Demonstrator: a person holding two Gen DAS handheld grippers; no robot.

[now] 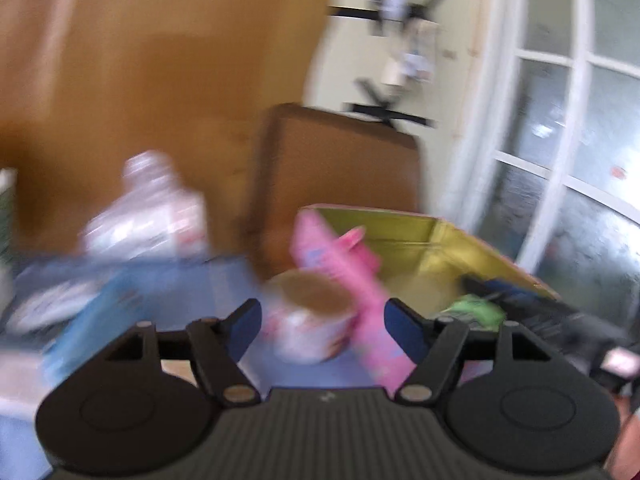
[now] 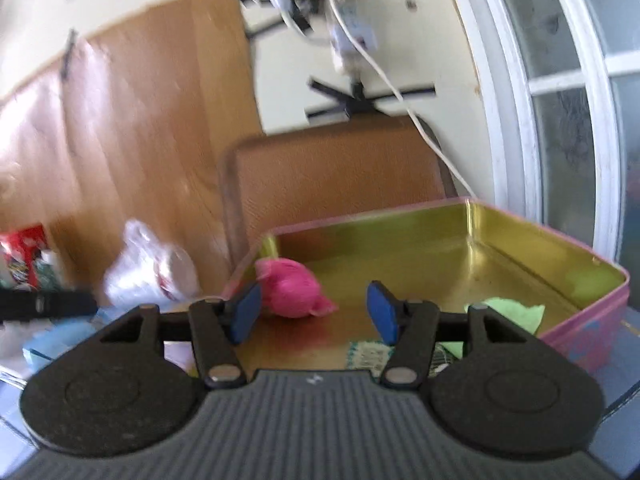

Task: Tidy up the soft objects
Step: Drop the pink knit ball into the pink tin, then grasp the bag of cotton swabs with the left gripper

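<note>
A pink tin with a gold inside (image 2: 472, 248) stands in front of my right gripper (image 2: 316, 310), which is open and empty just above it. A pink soft toy (image 2: 290, 290) lies in the tin's left part, between and beyond my fingertips. A green soft piece (image 2: 516, 312) lies in the tin's right part. In the blurred left wrist view my left gripper (image 1: 324, 330) is open and empty near a roll of tape (image 1: 312, 320). The tin's pink wall (image 1: 352, 292) and gold inside (image 1: 408, 236) lie beyond it, with the green piece (image 1: 476, 310) inside.
A crumpled plastic bag (image 2: 148, 272) lies left of the tin, also in the left wrist view (image 1: 148, 212). A brown chair back (image 2: 336, 176) stands behind the tin. Blue items (image 1: 92, 312) cover the table at left. A window (image 2: 580, 100) is at right.
</note>
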